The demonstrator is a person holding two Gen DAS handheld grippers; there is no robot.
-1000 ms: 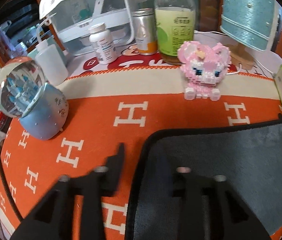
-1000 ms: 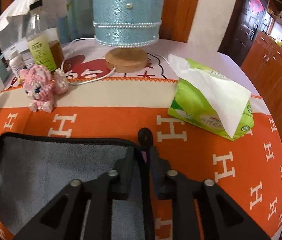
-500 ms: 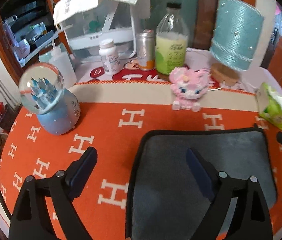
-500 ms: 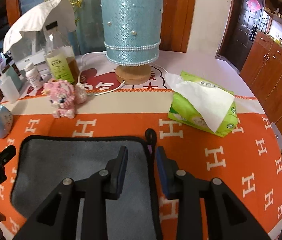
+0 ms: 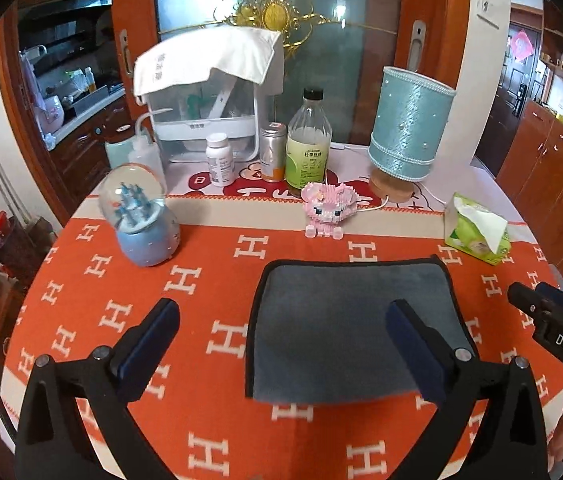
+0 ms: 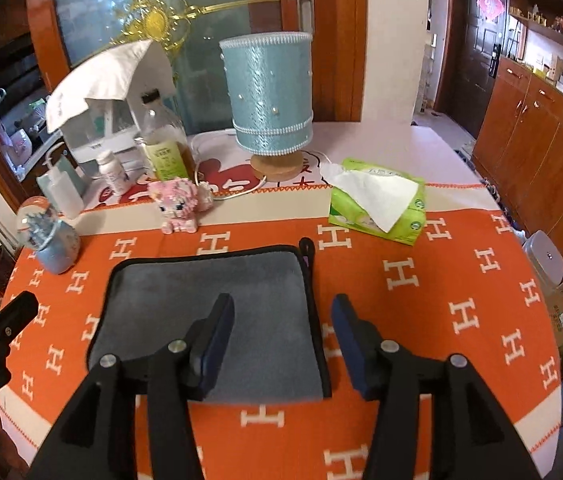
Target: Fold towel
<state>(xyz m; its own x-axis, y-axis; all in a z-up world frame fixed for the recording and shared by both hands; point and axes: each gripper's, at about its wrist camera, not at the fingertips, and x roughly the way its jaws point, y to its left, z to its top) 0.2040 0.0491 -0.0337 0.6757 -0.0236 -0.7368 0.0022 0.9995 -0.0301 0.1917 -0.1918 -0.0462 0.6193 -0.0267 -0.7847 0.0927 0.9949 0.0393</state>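
A grey towel (image 5: 345, 320) with black edging lies flat, folded, on the orange cloth; it also shows in the right wrist view (image 6: 237, 300). My left gripper (image 5: 281, 332) is open wide and held above the towel's left edge, holding nothing. My right gripper (image 6: 283, 328) is open and held above the towel's right edge, holding nothing. The right gripper's tip also shows in the left wrist view (image 5: 537, 304) at the right, and the left gripper's tip in the right wrist view (image 6: 5, 320) at the left.
A snow globe (image 5: 141, 220) stands left. A pink block figure (image 5: 325, 210), bottles (image 5: 308, 140), a blue lamp (image 5: 409, 132) and a white appliance (image 5: 209, 100) stand behind the towel. A green tissue pack (image 6: 377, 204) lies at the back right.
Both grippers have opened, let go of the towel's far corners and pulled up and back. The towel now lies flat on the cloth.
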